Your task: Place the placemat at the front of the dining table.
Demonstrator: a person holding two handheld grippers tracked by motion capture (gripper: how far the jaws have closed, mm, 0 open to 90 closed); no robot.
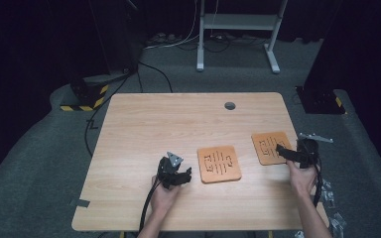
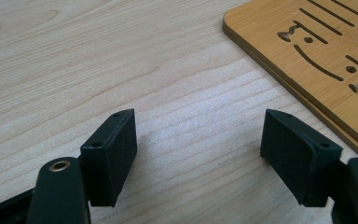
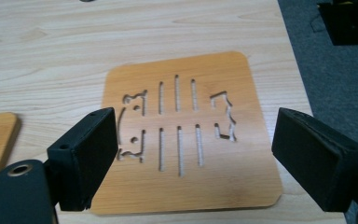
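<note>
The right-hand square orange wooden mat with cut slots (image 3: 186, 135) lies flat near the light wooden table's (image 1: 144, 124) right edge; the right gripper (image 3: 196, 154) hovers over it, jaws wide, gripping nothing; a matching second mat (image 1: 219, 164) lies mid-table; the left gripper (image 2: 198, 154) beside it gapes empty.

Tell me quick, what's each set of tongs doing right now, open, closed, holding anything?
Left tongs: open, holding nothing, over bare table.
Right tongs: open, holding nothing, above the right-hand wooden board.
</note>
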